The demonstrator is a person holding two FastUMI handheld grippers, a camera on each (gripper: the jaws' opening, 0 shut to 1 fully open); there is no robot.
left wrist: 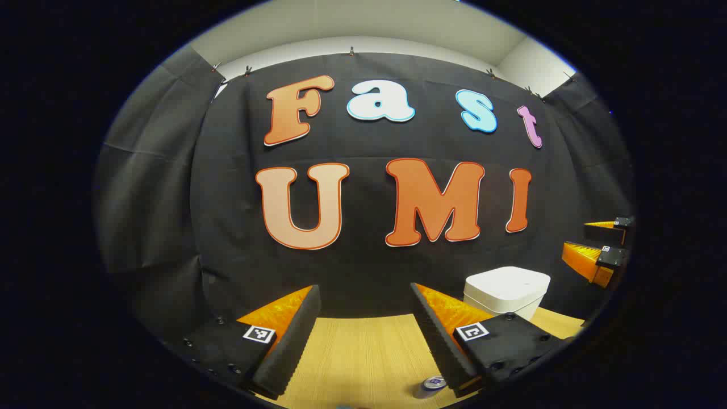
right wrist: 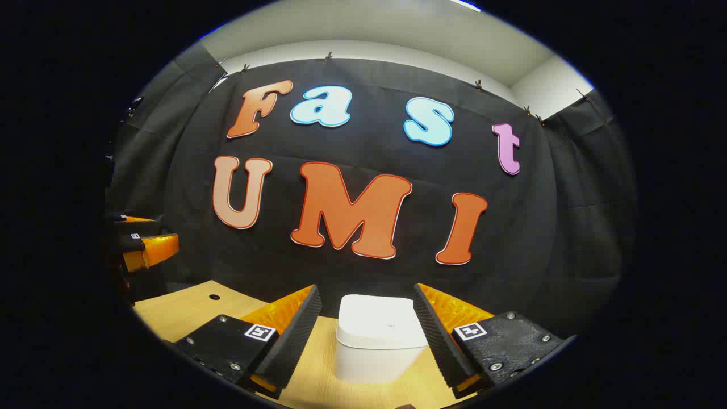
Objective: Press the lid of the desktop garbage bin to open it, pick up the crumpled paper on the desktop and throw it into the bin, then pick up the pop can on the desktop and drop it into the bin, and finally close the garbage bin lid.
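The left hand-held gripper (left wrist: 363,335) fills the near edge of the left gripper view, its fingers spread wide with nothing between them, raised above the bench (left wrist: 363,346). Just beside its right finger, at the very near edge, stands the pop can (left wrist: 433,384), upright with its top showing. Farther right sits the white garbage bin (left wrist: 505,292), lid down and flat. In the right gripper view the bin (right wrist: 377,335) lies straight ahead between the wide, empty fingers of the right hand-held gripper (right wrist: 366,335).

The crumpled paper I cannot make out, so a shut lid fits either a bin awaiting its press or one closed again.

Risks, as I judge them: a press off the lid's centre could tip or slide the light bin, and the left hand-held gripper's finger, so near the can, could knock it over.
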